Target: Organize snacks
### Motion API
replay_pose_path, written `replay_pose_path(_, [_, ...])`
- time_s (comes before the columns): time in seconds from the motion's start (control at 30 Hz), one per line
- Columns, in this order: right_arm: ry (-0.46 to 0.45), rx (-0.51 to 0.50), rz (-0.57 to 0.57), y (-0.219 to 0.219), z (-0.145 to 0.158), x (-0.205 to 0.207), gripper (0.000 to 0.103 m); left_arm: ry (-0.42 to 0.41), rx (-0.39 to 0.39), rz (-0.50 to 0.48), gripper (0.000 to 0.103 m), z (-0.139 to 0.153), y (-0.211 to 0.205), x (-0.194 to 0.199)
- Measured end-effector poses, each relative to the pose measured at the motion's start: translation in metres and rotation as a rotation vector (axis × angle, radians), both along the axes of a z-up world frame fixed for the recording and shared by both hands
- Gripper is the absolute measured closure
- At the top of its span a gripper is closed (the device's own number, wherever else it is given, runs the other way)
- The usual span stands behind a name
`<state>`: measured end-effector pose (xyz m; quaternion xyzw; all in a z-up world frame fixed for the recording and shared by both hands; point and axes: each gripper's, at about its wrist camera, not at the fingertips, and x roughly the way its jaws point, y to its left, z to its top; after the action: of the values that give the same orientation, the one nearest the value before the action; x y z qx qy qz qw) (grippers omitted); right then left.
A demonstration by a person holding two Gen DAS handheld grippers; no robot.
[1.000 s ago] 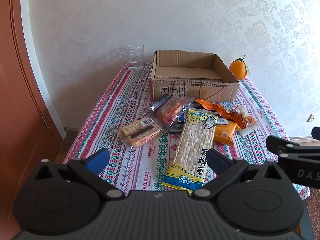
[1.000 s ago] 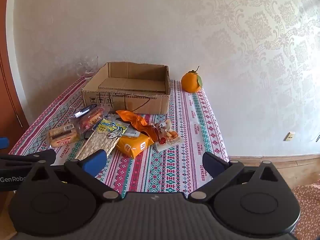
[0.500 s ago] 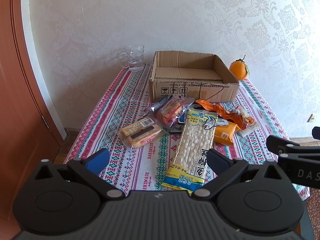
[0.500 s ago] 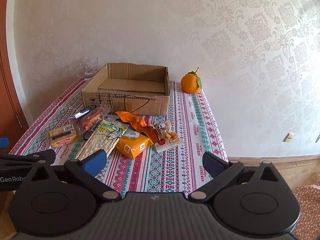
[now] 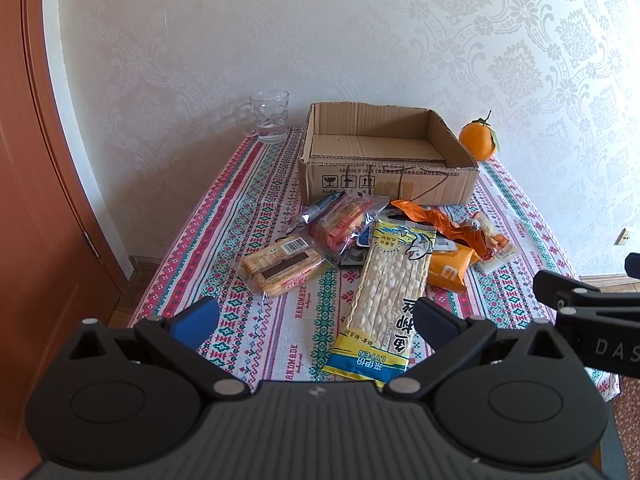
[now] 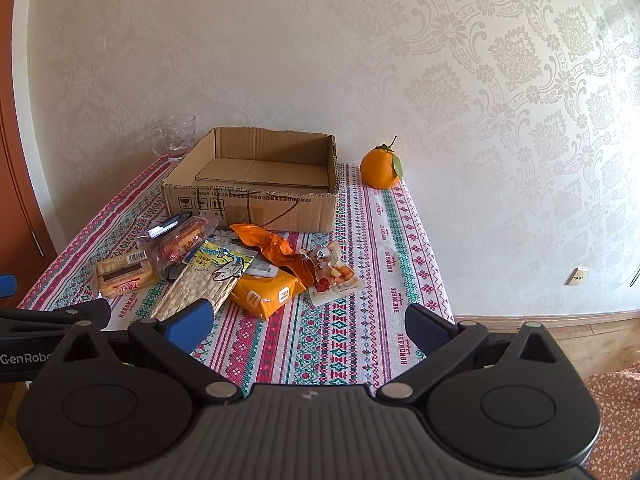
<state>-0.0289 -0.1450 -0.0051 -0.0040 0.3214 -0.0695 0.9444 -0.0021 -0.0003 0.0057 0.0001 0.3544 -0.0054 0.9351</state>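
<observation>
Nothing packed yet, I judge: brown cardboard box (image 5: 390, 152) at the table's far end sits empty. Long yellow fish-snack packet (image 5: 386, 300), nearest me, tops the loose pile before it. My left gripper (image 5: 314, 322) and right gripper (image 6: 310, 326) gape, holding nothing.

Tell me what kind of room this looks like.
Probably a room in someone's home, not a shop or lab. A small table with a patterned woven tablecloth stands against embossed floral wallpaper, with a glass mug, an orange and a wooden door beside it.
</observation>
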Motion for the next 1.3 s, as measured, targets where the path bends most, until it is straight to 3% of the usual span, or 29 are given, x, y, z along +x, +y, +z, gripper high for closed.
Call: replay_pose_path(1.3, [-0.005, -0.010, 0.000, -0.0020, -0.0009, 0.0017, 0.000, 0.005, -0.001, -0.005, 0.001, -0.0001, -0.0013, 0.0027])
